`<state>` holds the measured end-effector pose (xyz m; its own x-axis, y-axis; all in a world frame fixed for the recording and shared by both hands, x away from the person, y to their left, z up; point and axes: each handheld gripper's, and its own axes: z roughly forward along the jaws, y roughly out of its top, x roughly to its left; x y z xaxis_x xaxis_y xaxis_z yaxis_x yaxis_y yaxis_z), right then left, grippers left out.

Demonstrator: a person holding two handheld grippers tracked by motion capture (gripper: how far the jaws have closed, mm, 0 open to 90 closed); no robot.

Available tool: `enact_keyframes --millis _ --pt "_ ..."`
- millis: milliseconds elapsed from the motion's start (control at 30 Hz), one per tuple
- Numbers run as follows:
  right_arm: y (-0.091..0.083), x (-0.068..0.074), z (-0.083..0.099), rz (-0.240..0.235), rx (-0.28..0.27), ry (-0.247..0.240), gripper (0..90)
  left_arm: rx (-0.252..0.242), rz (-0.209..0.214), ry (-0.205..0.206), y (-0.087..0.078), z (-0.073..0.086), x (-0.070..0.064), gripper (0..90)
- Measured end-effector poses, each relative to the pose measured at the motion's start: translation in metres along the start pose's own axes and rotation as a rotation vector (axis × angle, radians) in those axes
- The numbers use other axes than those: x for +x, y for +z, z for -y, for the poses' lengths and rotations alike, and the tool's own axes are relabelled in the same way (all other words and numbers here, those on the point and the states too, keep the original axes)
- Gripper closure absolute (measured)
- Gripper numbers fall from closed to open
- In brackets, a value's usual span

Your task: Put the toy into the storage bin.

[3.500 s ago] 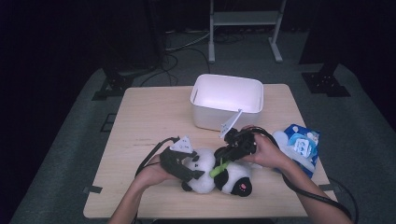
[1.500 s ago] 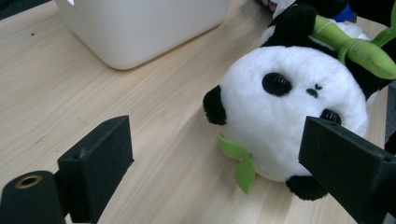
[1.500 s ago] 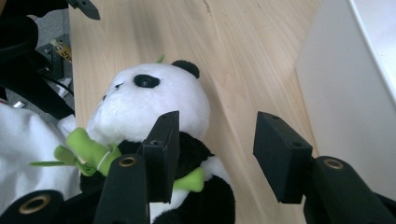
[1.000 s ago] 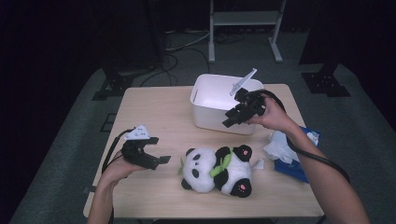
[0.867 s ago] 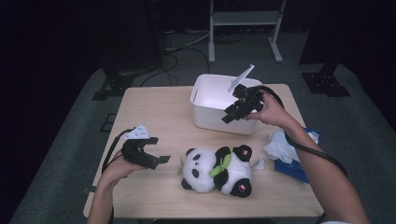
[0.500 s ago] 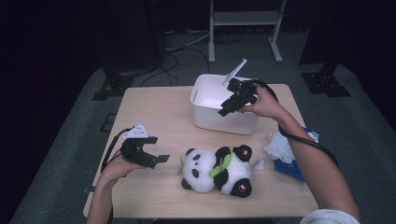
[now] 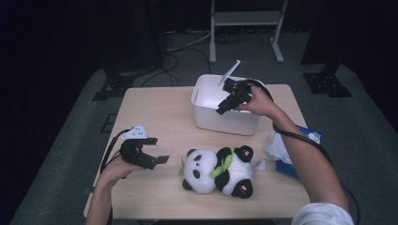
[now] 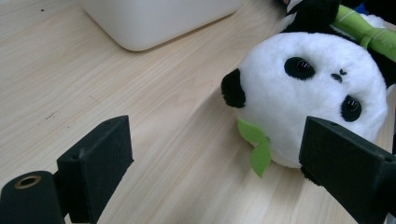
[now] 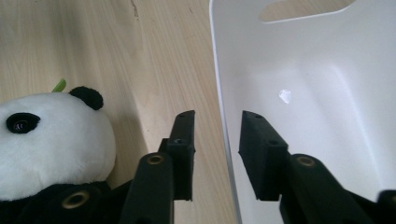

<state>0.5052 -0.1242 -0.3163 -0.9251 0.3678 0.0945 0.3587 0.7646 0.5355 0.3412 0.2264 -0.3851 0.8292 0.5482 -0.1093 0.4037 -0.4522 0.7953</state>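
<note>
Dark surroundings and grey flooring frame a light wooden table (image 7: 155, 117), on which a white bin (image 7: 225, 123) stands at the far right and a plush panda (image 7: 218, 169) lies at the near centre, a green bamboo stalk (image 7: 221, 164) laid across its body. At the right edge a blue tissue pack (image 7: 300, 154) is seen. The right gripper (image 7: 224, 106) is held above the bin's near rim; in the right gripper view its jaws are parted a little, nothing between them, straddling the white wall (image 9: 224, 121). The left gripper (image 7: 157, 160) is held low at the near left, jaws spread wide and empty, aimed at the panda's head (image 8: 308, 93), just beside it but apart.
</note>
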Motion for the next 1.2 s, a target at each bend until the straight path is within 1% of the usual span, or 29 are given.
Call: enact_keyframes --millis 133,300,500,567,633,667,767,833,1000,1033,1100,1200 --pt "0.004 0.000 0.001 0.001 0.014 -0.005 72.6 0.002 0.002 -0.003 0.001 0.001 0.000 8.4" --pt "0.005 -0.001 0.001 0.009 0.015 -0.003 76.7 0.003 0.006 -0.005 0.002 0.001 0.000 8.4" --pt "0.006 0.001 0.002 0.020 0.015 -0.002 81.1 0.011 0.000 -0.006 0.002 0.002 0.001 8.4" --pt "0.006 0.002 0.002 0.012 0.015 -0.005 82.4 0.013 0.000 -0.006 0.002 0.002 0.001 8.4" --pt "0.007 0.005 0.003 0.008 0.018 -0.012 82.7 0.015 0.002 -0.005 0.002 0.002 0.001 8.4" --pt "0.007 0.006 0.003 0.006 0.021 -0.008 82.8 0.015 0.003 -0.007 0.003 0.002 0.001 8.4" --pt "0.008 0.010 0.002 0.005 0.023 -0.024 83.3 0.021 0.002 -0.004 0.004 0.003 0.001 8.4" --pt "0.008 0.015 0.002 0.000 0.027 -0.034 83.7 0.029 0.000 -0.001 0.004 0.003 0.001 8.4" --pt "0.010 0.027 0.000 -0.015 0.033 -0.051 84.3 0.040 -0.001 -0.011 0.007 0.006 0.002 8.4" --pt "0.010 0.029 0.000 -0.016 0.035 -0.055 84.5 0.037 0.000 -0.019 0.008 0.007 0.002 8.4" --pt "0.011 0.034 0.000 -0.019 0.037 -0.064 84.7 0.035 0.016 -0.021 0.009 0.007 0.003 8.4" --pt "0.011 0.040 0.001 -0.026 0.034 -0.077 84.8 0.049 0.011 -0.019 0.011 0.008 0.003 8.4"
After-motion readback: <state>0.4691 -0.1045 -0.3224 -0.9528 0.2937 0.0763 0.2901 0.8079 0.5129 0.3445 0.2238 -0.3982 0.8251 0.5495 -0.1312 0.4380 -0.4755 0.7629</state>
